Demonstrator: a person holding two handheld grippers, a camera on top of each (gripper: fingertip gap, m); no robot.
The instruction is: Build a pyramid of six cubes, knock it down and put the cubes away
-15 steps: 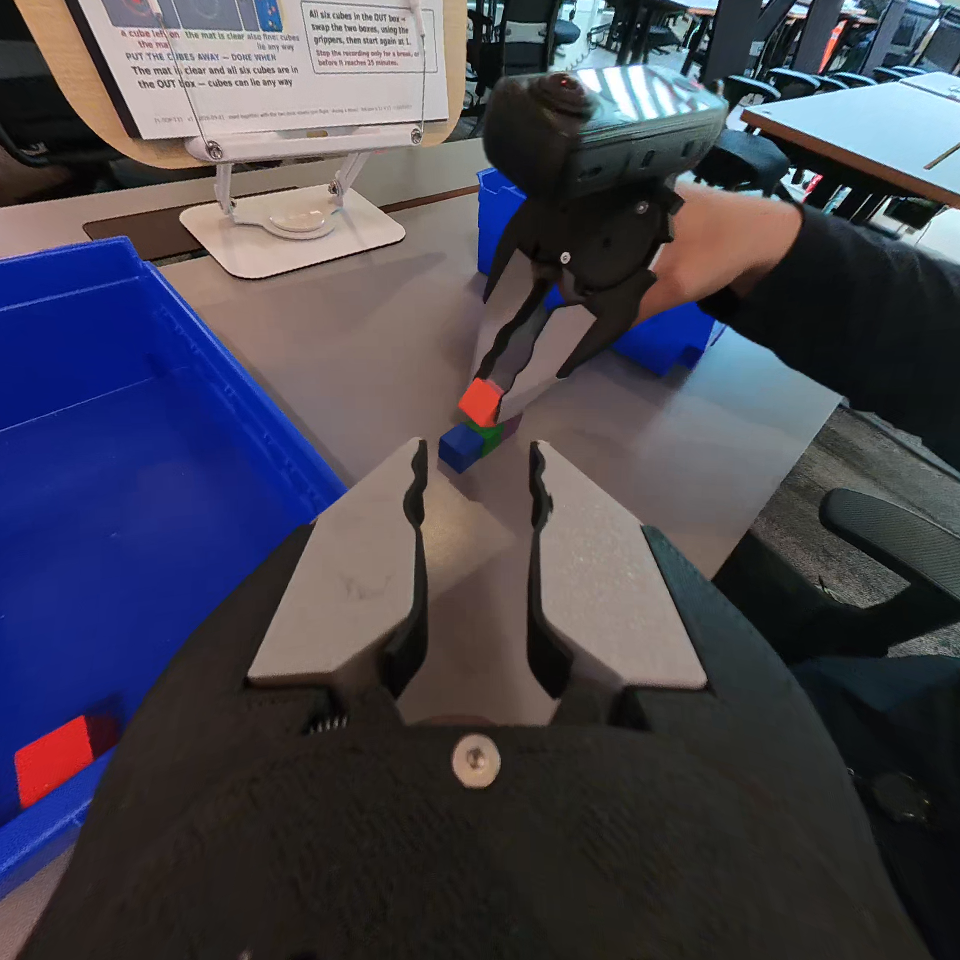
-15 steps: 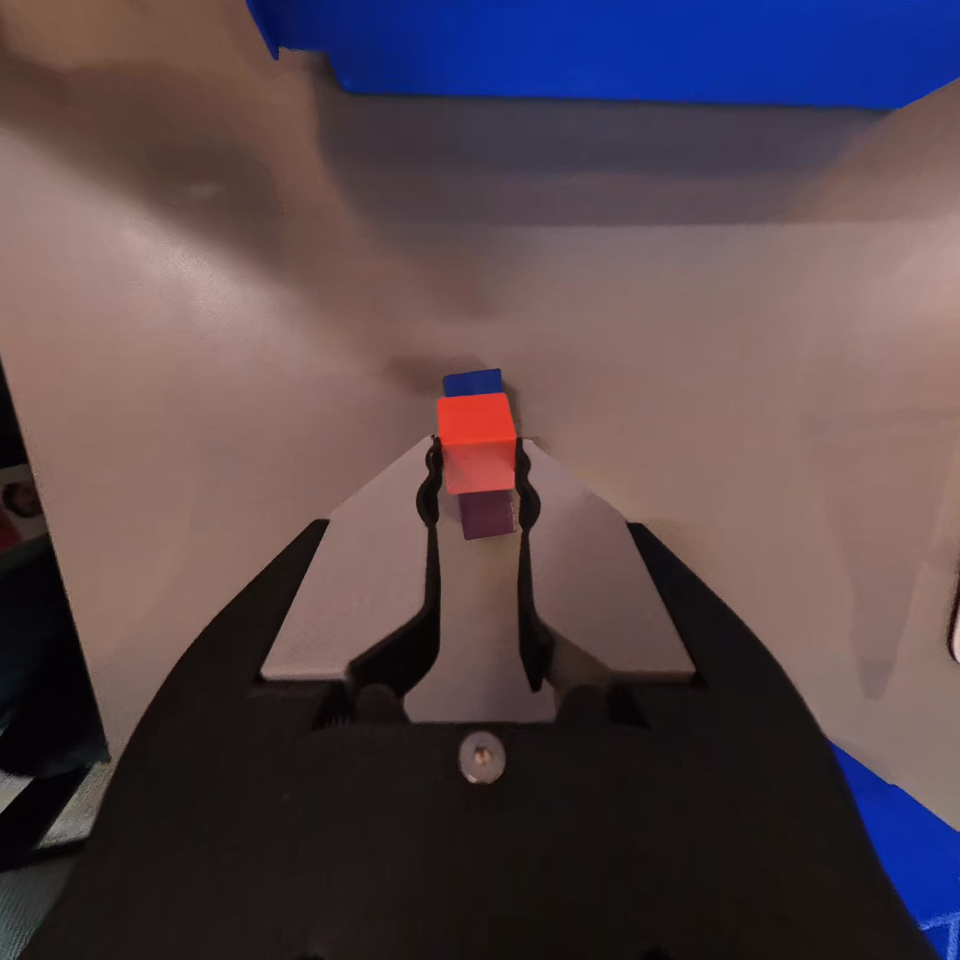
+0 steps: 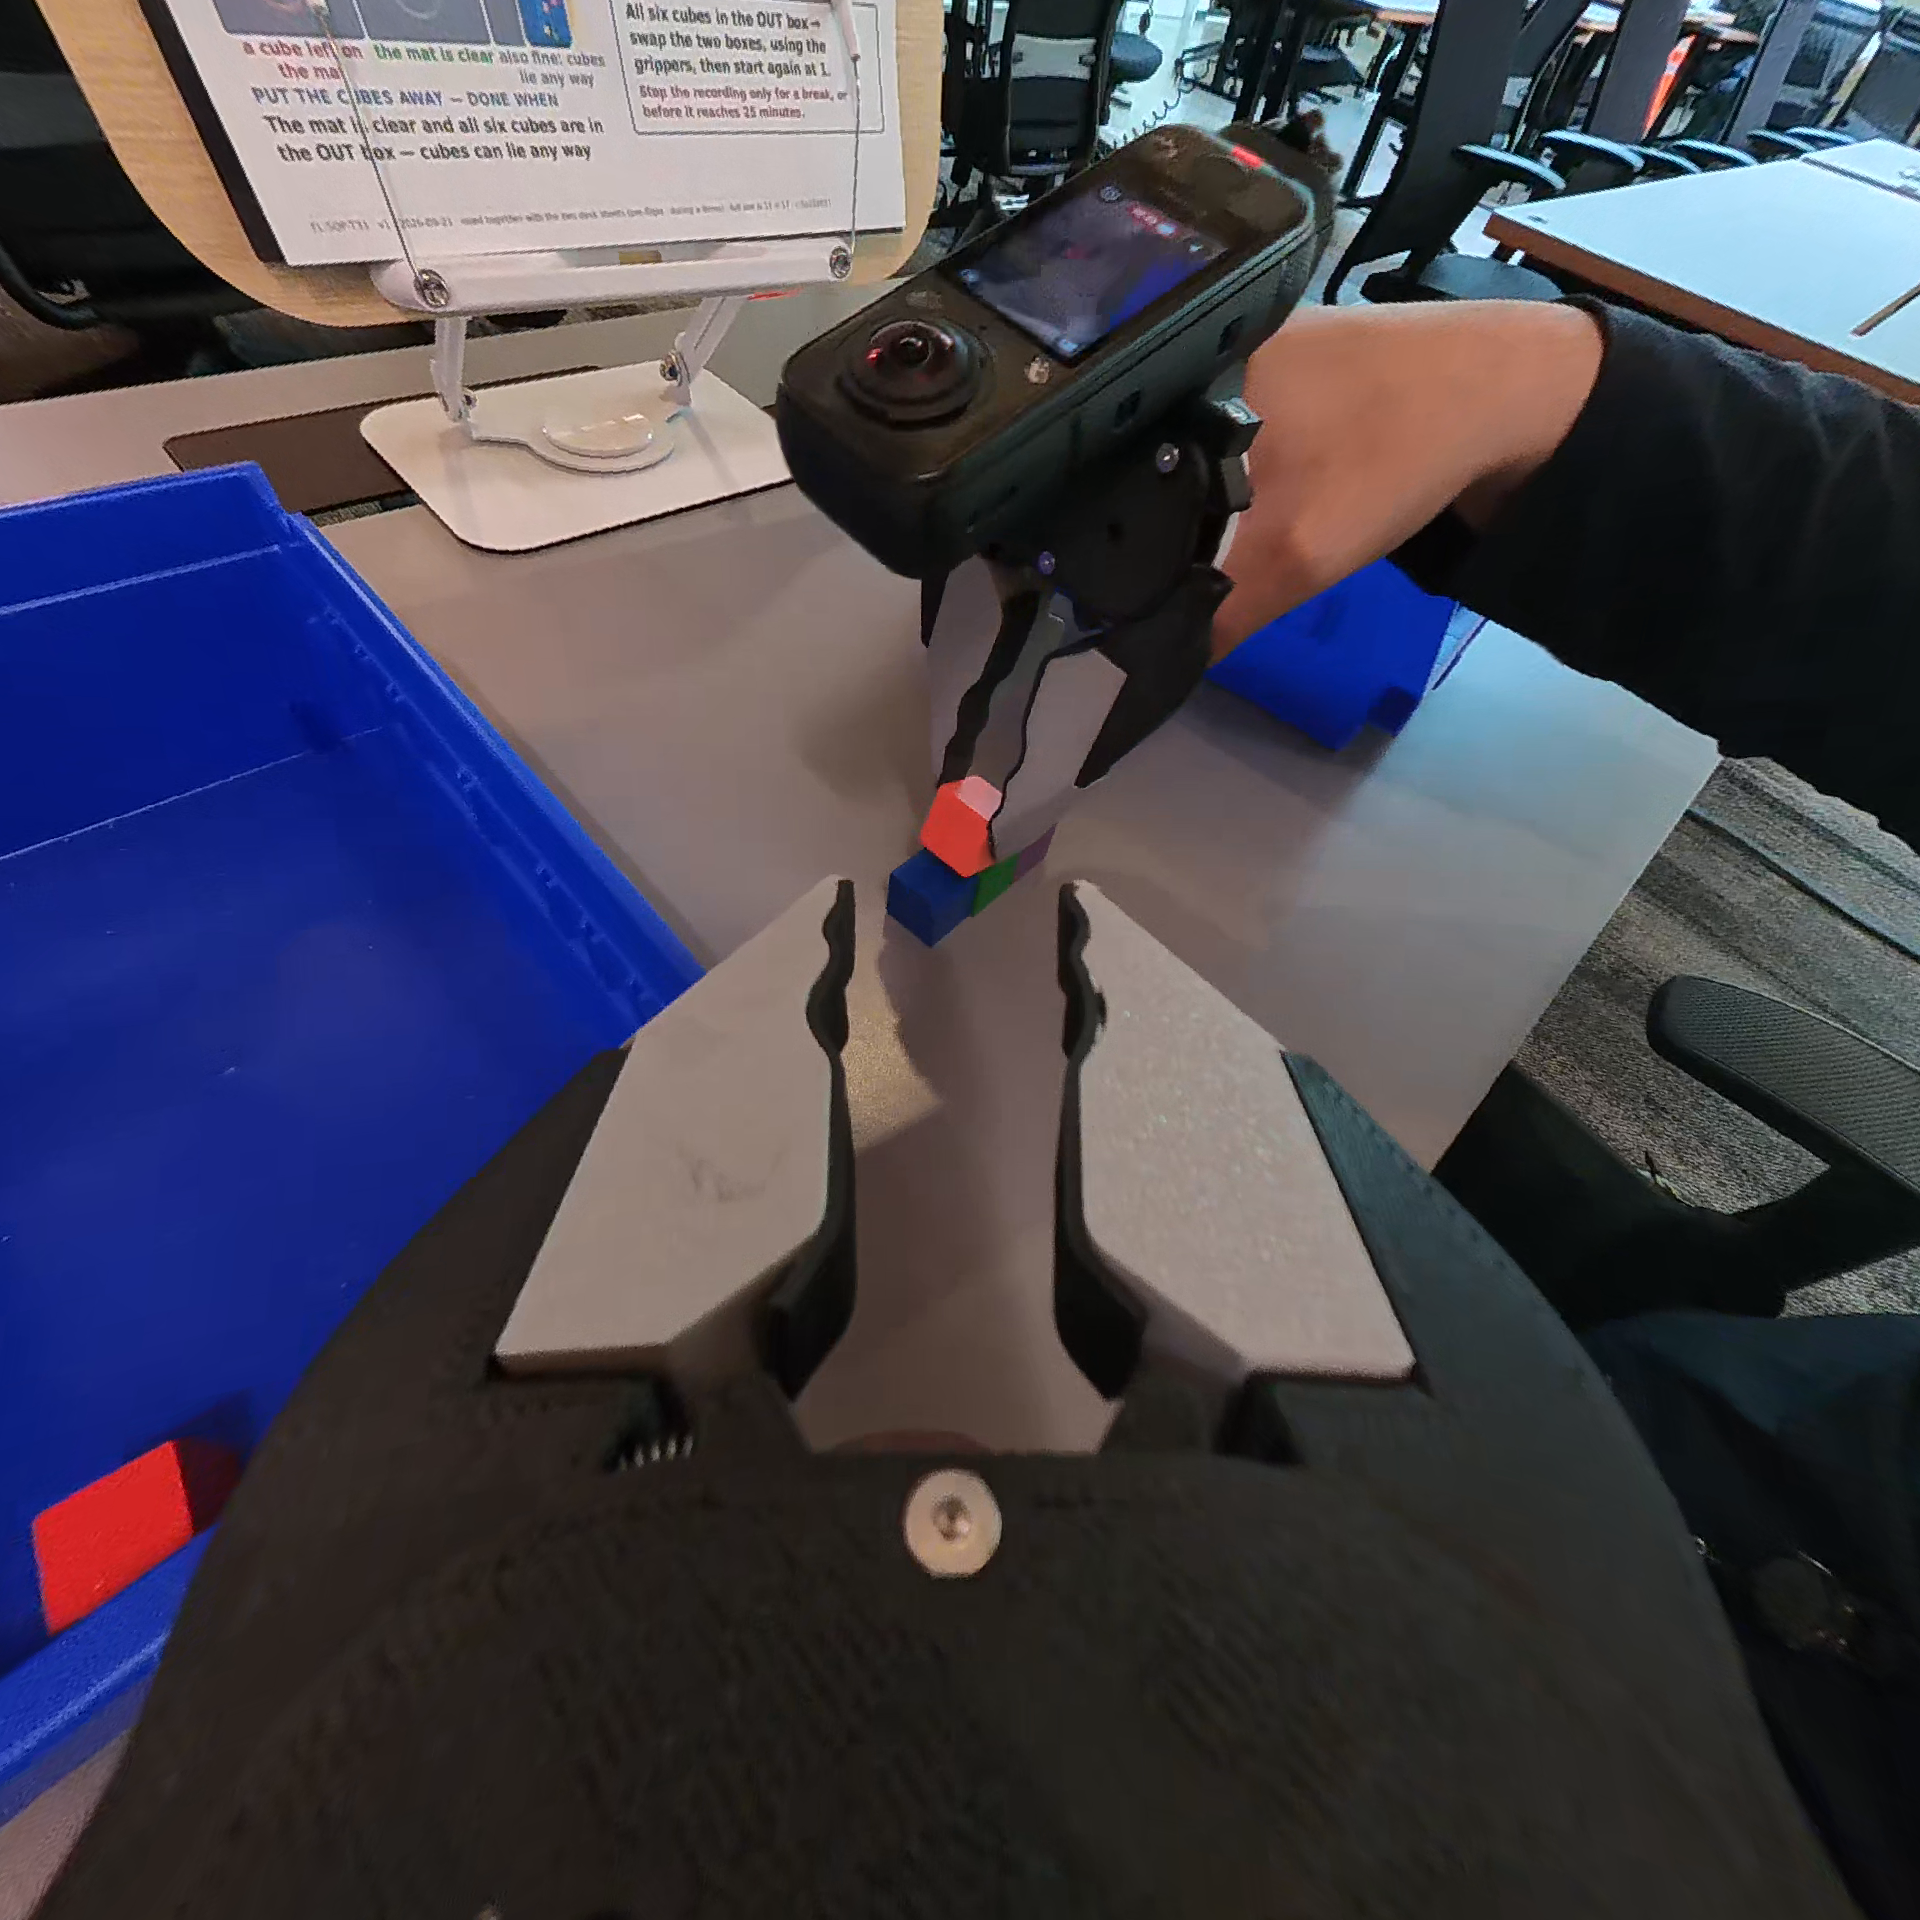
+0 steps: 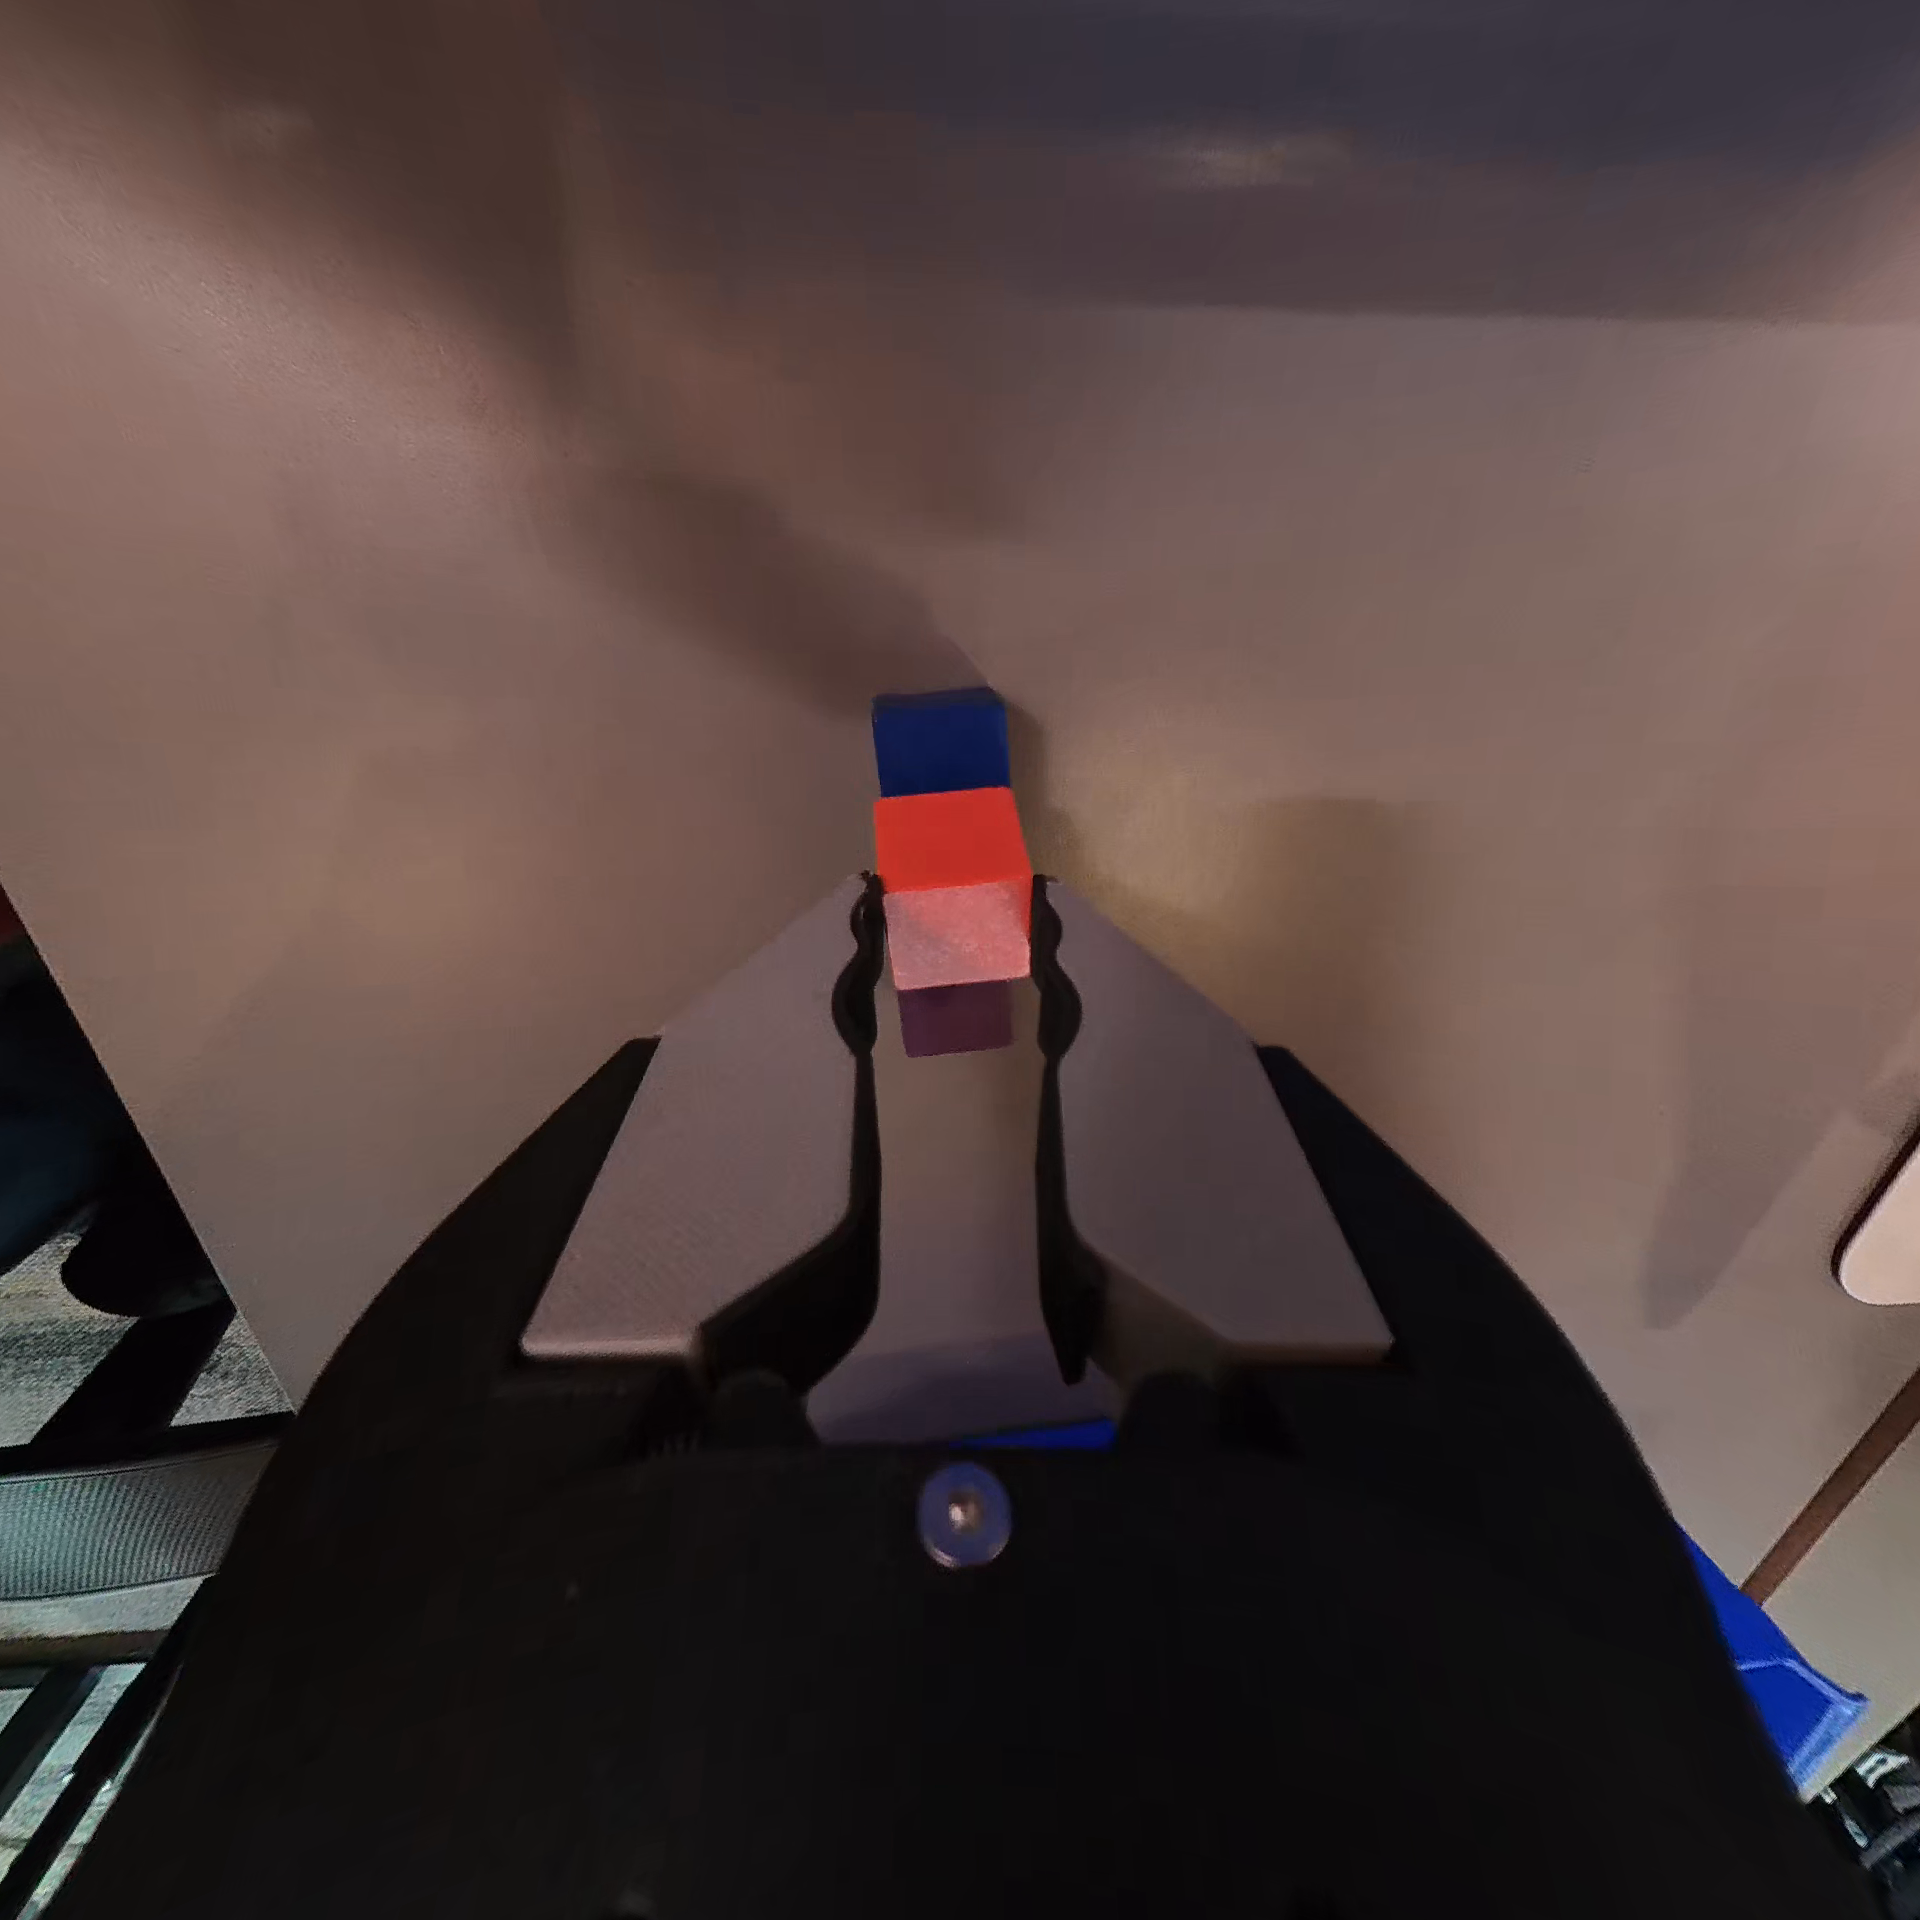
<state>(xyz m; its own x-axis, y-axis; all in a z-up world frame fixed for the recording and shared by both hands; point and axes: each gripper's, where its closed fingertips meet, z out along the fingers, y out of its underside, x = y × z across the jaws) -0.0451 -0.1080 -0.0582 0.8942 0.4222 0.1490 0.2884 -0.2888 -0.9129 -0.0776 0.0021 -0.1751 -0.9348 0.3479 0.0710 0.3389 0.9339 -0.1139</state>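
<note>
red cube [image 4: 951,899] is pinched by right gripper [image 4: 954,940] over blue cube [image 3: 928,896]/green cube [image 3: 994,883]/purple cube [image 4: 954,1020] row mid-table, prob. to start 2nd tier; left gripper [image 3: 951,961] is held spread, empty, nearby.

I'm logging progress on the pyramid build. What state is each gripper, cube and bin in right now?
right gripper: shut on the orange-red cube.
orange-red cube: held, tilted, on the bottom row.
blue cube, green cube, purple cube: one row on the table, touching.
left gripper: open, holding nothing.
blue bin: open, with a red cube in its near corner.
</note>
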